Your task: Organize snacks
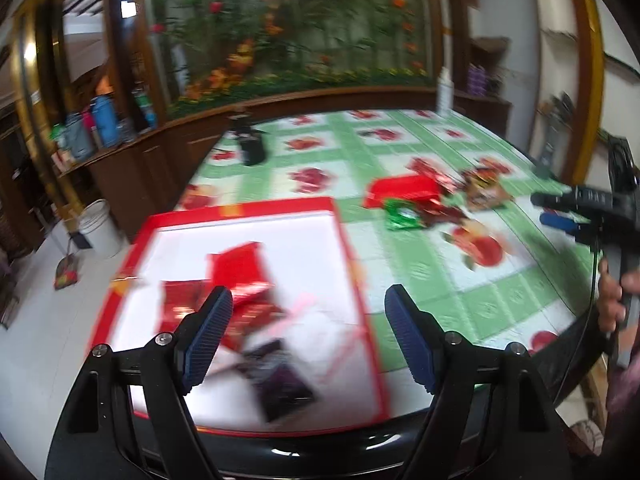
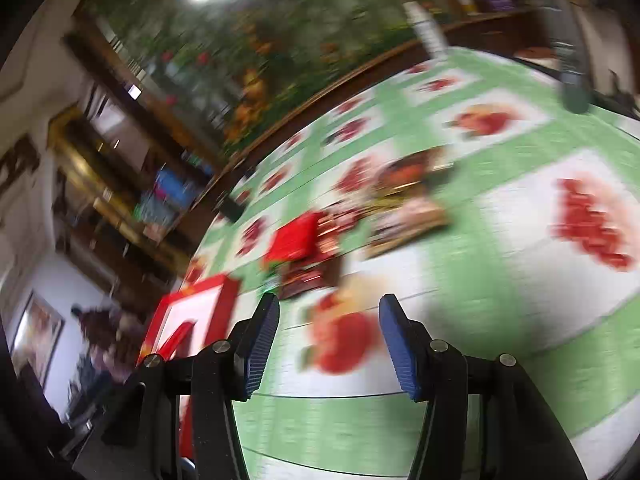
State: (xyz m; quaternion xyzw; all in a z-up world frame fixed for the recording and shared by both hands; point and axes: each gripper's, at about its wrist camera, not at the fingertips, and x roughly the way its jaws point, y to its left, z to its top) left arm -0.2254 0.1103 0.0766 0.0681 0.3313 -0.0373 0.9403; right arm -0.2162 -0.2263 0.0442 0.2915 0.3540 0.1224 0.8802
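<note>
A shallow white box with a red rim [image 1: 256, 205] lies at the table's near left corner. It holds red snack packets [image 1: 240, 270] and a dark purple packet [image 1: 282, 384]. My left gripper [image 1: 309, 300] hovers open over the box's right part, with nothing between its pads. A pile of loose snacks [image 1: 436, 196] lies on the cloth to the right, among them a red pack [image 1: 400, 190] and a green one [image 1: 402, 216]. My right gripper [image 2: 330, 304] is open and empty above the cloth, short of the snack pile [image 2: 360, 220]; the box's rim [image 2: 200, 292] is at its left. The right wrist view is blurred.
The table has a green and white checked cloth with red fruit prints [image 1: 440, 272]. A black object [image 1: 252, 144] and a white bottle [image 1: 444, 92] stand at the far side. A hand [image 1: 612, 300] holds the right gripper [image 1: 538, 209]. A white bucket [image 1: 98, 224] stands on the floor at the left.
</note>
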